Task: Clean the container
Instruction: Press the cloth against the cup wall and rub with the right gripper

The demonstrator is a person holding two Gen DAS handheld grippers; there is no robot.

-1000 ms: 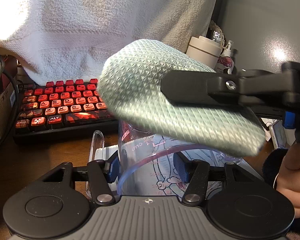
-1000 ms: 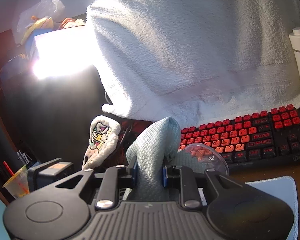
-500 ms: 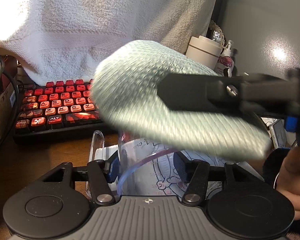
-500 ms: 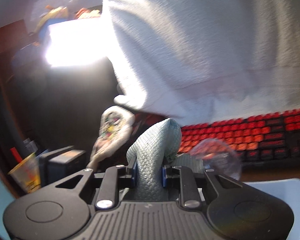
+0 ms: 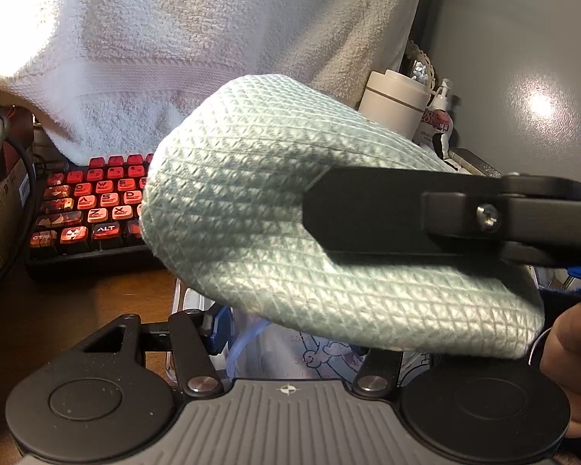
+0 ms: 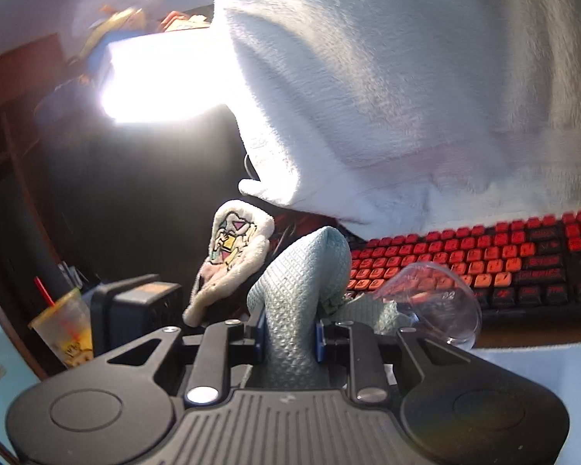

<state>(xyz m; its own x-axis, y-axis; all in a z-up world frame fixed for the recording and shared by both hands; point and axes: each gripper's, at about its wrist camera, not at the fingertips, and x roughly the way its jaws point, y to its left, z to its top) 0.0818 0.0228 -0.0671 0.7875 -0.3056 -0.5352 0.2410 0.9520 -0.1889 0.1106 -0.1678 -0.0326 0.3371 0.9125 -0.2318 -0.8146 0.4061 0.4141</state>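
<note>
My left gripper (image 5: 290,339) is shut on a clear plastic measuring container (image 5: 286,352) with a blue rim and printed marks, held low in the left wrist view. A pale green textured cloth (image 5: 251,209) hangs over the container's mouth and hides most of it. My right gripper (image 5: 406,213) reaches in from the right, shut on that cloth. In the right wrist view, the cloth (image 6: 302,283) stands up between the closed pads of the right gripper (image 6: 289,333). The clear container (image 6: 434,302) lies just right of it.
A red and black keyboard (image 5: 89,209) lies behind on the brown desk, under a draped white towel (image 5: 174,58). A white jar (image 5: 395,104) and pump bottle (image 5: 441,112) stand at the back right. A person's hand (image 5: 573,352) shows at right. A straw cup (image 6: 64,329) and plush item (image 6: 232,259) stand left.
The cloth has dropped lower and nearer over the container, covering more of its rim. The right wrist view has swung a little to the left. The left gripper stayed put.
</note>
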